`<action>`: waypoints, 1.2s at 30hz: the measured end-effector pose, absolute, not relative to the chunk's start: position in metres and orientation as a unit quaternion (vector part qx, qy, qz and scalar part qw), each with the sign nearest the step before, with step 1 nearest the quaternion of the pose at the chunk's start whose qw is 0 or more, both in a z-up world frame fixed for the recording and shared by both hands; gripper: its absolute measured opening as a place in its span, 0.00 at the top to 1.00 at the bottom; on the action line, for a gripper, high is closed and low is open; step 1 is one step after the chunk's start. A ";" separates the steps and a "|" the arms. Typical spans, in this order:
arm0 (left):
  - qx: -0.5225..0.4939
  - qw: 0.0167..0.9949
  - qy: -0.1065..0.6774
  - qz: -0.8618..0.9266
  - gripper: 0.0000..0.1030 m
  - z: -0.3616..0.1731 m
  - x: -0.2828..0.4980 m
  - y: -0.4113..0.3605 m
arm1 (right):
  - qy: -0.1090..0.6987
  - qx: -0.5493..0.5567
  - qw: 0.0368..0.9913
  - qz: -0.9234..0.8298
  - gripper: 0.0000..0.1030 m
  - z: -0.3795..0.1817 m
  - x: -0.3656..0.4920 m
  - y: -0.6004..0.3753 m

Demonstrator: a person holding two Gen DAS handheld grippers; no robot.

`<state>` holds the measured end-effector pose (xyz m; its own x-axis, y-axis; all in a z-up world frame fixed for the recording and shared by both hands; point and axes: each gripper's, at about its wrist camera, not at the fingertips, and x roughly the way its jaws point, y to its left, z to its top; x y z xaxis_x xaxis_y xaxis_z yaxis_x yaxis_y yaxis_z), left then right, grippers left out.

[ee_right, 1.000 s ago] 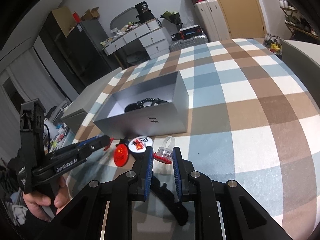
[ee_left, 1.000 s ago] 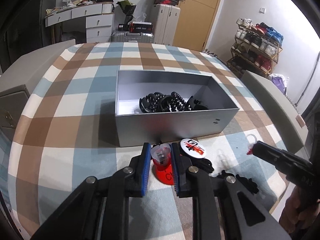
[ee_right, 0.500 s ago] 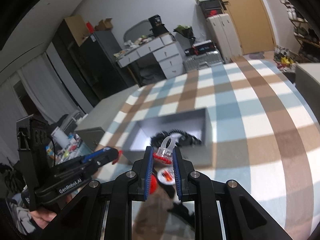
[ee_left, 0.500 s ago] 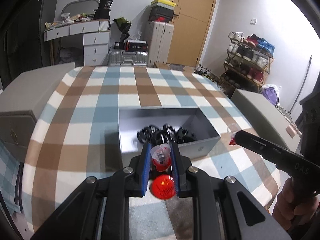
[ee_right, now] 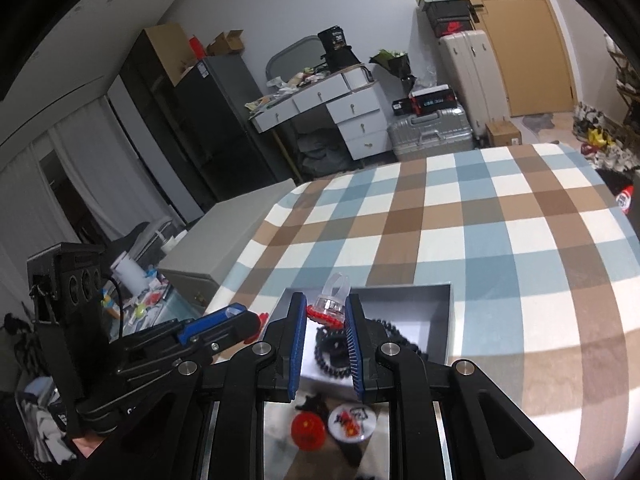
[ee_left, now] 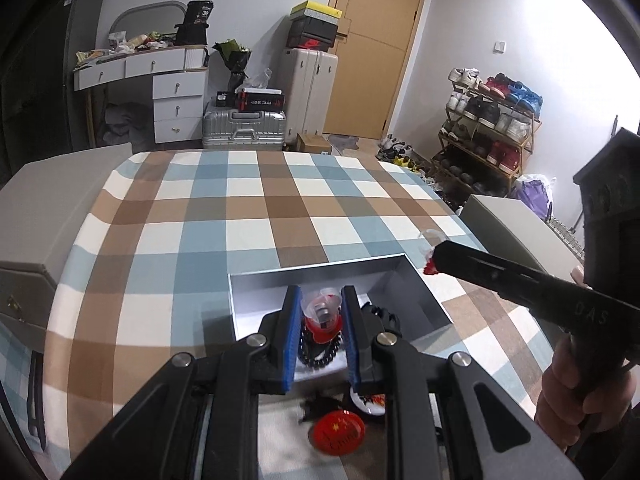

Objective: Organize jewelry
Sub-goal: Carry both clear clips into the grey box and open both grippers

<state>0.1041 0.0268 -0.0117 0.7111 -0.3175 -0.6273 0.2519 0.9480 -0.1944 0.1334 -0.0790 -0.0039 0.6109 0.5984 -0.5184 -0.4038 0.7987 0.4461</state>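
Observation:
My left gripper (ee_left: 321, 312) is shut on a red and clear toy ring (ee_left: 321, 317) and holds it above the open grey box (ee_left: 420, 288). My right gripper (ee_right: 327, 312) is shut on a second red and clear toy ring (ee_right: 330, 307), also raised over the grey box (ee_right: 447, 320). Black bead bracelets (ee_right: 332, 354) lie inside the box. The right gripper also shows from the side in the left wrist view (ee_left: 434, 258), over the box's far right corner. The left gripper shows in the right wrist view (ee_right: 250, 320), at the box's left end.
A red round badge (ee_left: 338, 432) and a white round badge (ee_right: 352, 420) lie on the checked tablecloth (ee_left: 248, 216) in front of the box, beside a small black item (ee_left: 316, 406). Grey cabinets flank the table. Drawers, suitcases and a shoe rack stand behind.
Both grippers have risen from the tablecloth in front of the box, each carrying its ring, and moved forward to hang over the open box.

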 end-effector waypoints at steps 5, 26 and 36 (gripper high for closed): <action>-0.054 0.917 0.355 -0.174 0.86 -0.016 0.112 0.025 | 0.359 0.153 0.877 0.280 0.82 -0.017 0.155 -0.080; -0.063 0.894 0.396 -0.201 0.86 -0.038 0.136 0.013 | 0.420 0.170 0.848 0.273 0.81 -0.059 0.187 -0.075; -0.049 0.898 0.396 -0.189 0.82 -0.035 0.136 0.010 | 0.414 0.168 0.851 0.277 0.77 -0.053 0.180 -0.076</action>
<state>0.1359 0.0104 -0.0353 0.6159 -0.3774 -0.6915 0.2995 0.9240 -0.2376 0.1796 -0.0759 -0.0525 0.5039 0.6106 -0.6110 -0.3323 0.7899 0.5153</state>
